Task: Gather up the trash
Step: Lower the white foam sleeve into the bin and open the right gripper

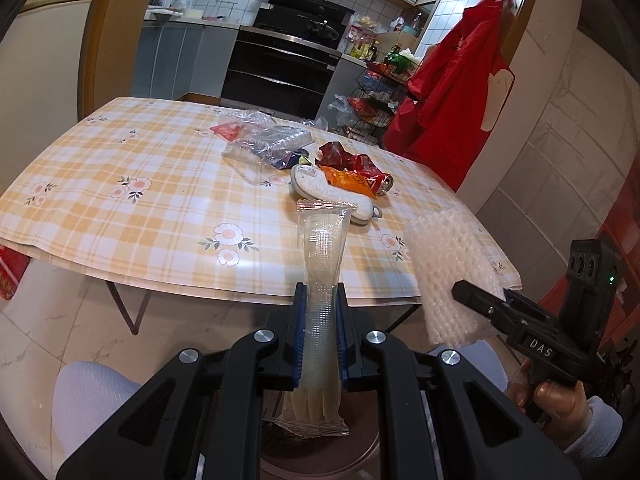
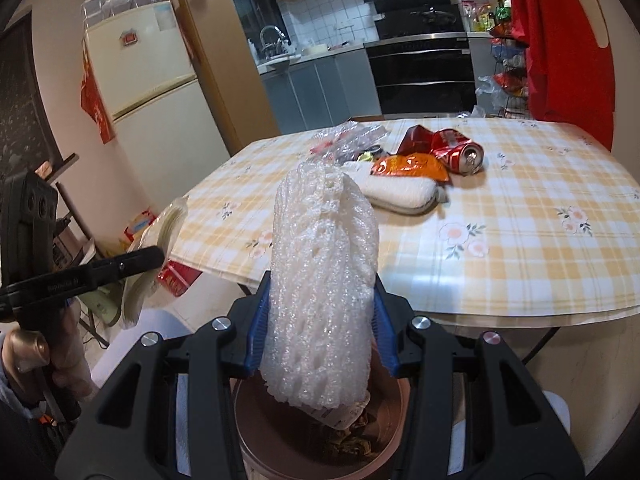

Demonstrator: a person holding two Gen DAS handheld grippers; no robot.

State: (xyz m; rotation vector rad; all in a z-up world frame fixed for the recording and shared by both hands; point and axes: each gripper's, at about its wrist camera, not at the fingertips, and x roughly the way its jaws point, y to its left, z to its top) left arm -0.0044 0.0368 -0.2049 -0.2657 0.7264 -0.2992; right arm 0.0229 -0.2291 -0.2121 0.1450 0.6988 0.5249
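Two grips: left fingers pinching ribbed clear wrapper; right fingers clamping white foam netting

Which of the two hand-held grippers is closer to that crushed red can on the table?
Right, though only slightly. The right hand-held gripper, clamping white foam netting, and the left hand-held gripper, clamping a clear plastic wrapper, both hang off the table's near edge, apart from the can.

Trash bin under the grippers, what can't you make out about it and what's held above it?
- Trash bin contents, right wrist view: mostly hidden by the foam net.
- Bin in left wrist view: covered by the left gripper and clear wrapper.
- Wrapper contents: too transparent to tell.
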